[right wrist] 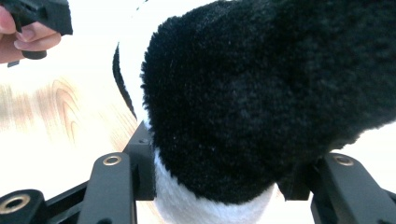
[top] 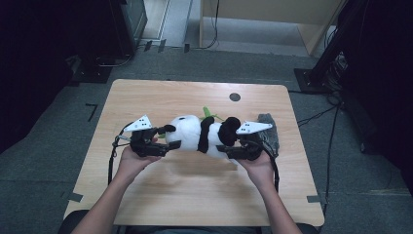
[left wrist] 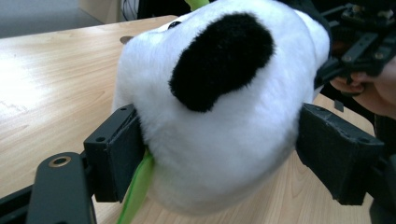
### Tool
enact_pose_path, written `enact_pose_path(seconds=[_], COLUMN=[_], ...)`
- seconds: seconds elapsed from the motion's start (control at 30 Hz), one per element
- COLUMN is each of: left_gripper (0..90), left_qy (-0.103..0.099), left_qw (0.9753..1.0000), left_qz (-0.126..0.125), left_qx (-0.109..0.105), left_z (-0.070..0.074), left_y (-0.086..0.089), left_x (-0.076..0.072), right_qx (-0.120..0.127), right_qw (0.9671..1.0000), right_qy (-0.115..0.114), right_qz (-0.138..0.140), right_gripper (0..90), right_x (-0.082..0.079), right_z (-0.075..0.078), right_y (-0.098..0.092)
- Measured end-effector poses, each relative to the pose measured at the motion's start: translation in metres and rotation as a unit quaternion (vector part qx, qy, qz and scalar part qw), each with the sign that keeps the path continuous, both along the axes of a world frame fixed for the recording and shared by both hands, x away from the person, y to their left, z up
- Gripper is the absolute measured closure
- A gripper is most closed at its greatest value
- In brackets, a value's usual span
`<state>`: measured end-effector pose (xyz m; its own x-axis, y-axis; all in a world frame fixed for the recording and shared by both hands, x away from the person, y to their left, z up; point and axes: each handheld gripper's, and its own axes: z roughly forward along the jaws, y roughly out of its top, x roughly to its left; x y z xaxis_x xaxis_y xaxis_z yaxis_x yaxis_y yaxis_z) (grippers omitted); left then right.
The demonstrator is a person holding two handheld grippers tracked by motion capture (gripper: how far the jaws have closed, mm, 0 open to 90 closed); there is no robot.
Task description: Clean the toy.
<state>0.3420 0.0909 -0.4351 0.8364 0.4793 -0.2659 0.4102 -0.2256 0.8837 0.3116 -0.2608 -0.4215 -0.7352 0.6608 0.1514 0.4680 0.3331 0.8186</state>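
The panda toy (top: 199, 134) lies mid-surface with its long axis running left to right, the left gripper (top: 163, 146) fingers clamping one end and the right gripper (top: 229, 150) fingers clamping the other.

The high view looks forward and down from above the person's side of the wooden worktop (top: 195, 195), far enough back to take in the whole top and the grey floor around it. The left gripper view sits very near a plush panda (left wrist: 219, 102), looking along the left claw (left wrist: 219, 154) across the worktop, with the other hand's claw at the upper right corner. The right gripper view sits nearer still, looking along the right claw (right wrist: 215, 172) into the toy's black fur, with the other hand at the upper left. All 3 views share the panda and the worktop beneath it.
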Motion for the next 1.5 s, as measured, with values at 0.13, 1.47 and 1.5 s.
enact_pose_path(seconds=[0.13,1.47,1.5], left_gripper=[24.2,53.4,53.5], left_qy=[-0.023,0.043,0.045], left_qw=[0.9996,0.9984,0.9981], left_qz=[-0.005,0.025,0.029], left_qx=[0.014,-0.025,-0.032], left_z=[0.001,-0.006,-0.005], left_y=[0.006,0.016,0.019], left_x=[-0.004,0.006,0.007], right_qx=[0.000,0.075,0.071], right_qw=[0.9999,0.9962,0.9965], right_qy=[0.004,0.034,0.032], right_qz=[-0.013,0.027,0.029], right_gripper=[45.1,22.9,23.2], right_x=[0.001,0.001,0.001], right_z=[0.004,0.001,-0.001], right_y=[-0.009,-0.019,-0.020])
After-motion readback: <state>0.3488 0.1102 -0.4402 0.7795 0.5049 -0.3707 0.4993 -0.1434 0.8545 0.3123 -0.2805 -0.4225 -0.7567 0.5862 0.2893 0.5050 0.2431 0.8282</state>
